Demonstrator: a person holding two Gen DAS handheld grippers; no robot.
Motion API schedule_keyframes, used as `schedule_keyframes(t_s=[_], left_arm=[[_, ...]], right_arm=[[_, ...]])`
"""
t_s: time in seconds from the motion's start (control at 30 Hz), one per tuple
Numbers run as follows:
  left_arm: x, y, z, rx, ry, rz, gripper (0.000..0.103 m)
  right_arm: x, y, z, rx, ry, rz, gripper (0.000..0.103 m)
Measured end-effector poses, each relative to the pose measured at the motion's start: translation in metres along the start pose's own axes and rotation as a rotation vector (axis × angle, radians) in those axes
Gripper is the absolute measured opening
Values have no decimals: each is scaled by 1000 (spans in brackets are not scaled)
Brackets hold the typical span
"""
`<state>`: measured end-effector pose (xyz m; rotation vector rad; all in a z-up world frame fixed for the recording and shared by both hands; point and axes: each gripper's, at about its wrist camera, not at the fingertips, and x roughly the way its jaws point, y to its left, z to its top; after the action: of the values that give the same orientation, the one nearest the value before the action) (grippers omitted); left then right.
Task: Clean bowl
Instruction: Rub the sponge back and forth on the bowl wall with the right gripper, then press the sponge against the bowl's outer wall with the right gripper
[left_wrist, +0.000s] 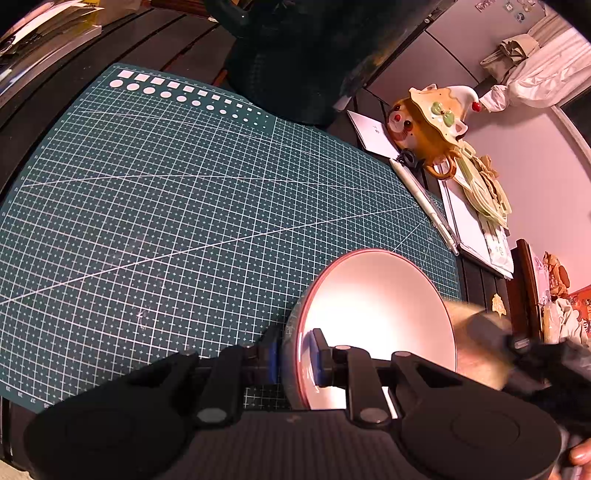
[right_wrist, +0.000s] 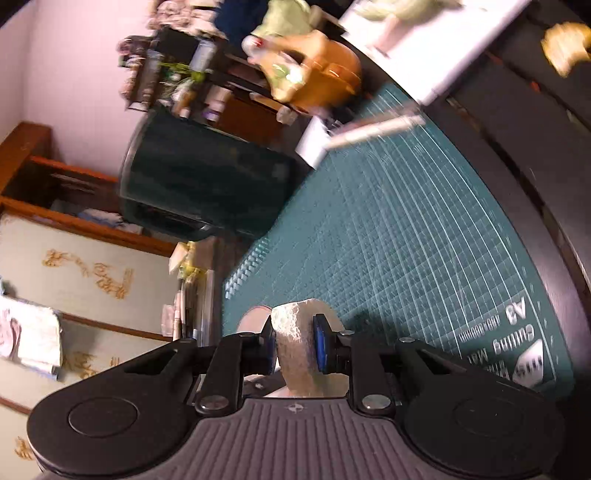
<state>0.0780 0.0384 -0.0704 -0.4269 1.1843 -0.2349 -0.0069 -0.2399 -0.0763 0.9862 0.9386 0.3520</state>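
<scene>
Wiping the tilted bowl, one gripper steadying, the other scrubbing.

Left gripper (left_wrist: 293, 360) pinched on the near rim of the shallow white ceramic bowl with a red edge (left_wrist: 376, 317), one pad inside, one outside; bowl at 5 o'clock on the green gridded cutting mat (left_wrist: 184, 206), tipped up on edge. Right gripper (right_wrist: 294, 349) clamped narrow on a pale, crinkled wiping pad (right_wrist: 299, 343), blurred at the bowl's 4 o'clock side. Best done, probably, by holding the rim pinch firm and level, sweeping the pad in overlapping arcs from rim toward centre, pressing lightly so the bowl neither twists nor slips out.
</scene>
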Motion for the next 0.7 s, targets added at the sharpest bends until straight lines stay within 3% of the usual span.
schedule_keyframes(t_s=[0.07, 0.13, 0.23, 0.4, 0.43, 0.57, 0.7], left_arm=[[3, -2, 1, 2, 0, 2, 17], [3, -7, 3, 3, 0, 3, 17], [3, -10, 9, -2, -1, 1, 17], [11, -3, 21, 5, -1, 2, 17], [3, -16, 13, 8, -3, 2, 17], [-1, 1, -23, 9, -5, 1, 17], [-4, 8, -37, 12, -6, 3, 17]], right_arm=[[-15, 11, 5, -45, -65, 55, 20], [-15, 10, 6, -41, -71, 62, 20], [3, -2, -1, -10, 9, -17, 20], [-12, 12, 3, -61, -55, 42, 20], [-15, 14, 3, -76, -72, 54, 20], [3, 1, -1, -28, 1, -22, 21], [-18, 15, 3, -82, -79, 52, 20]])
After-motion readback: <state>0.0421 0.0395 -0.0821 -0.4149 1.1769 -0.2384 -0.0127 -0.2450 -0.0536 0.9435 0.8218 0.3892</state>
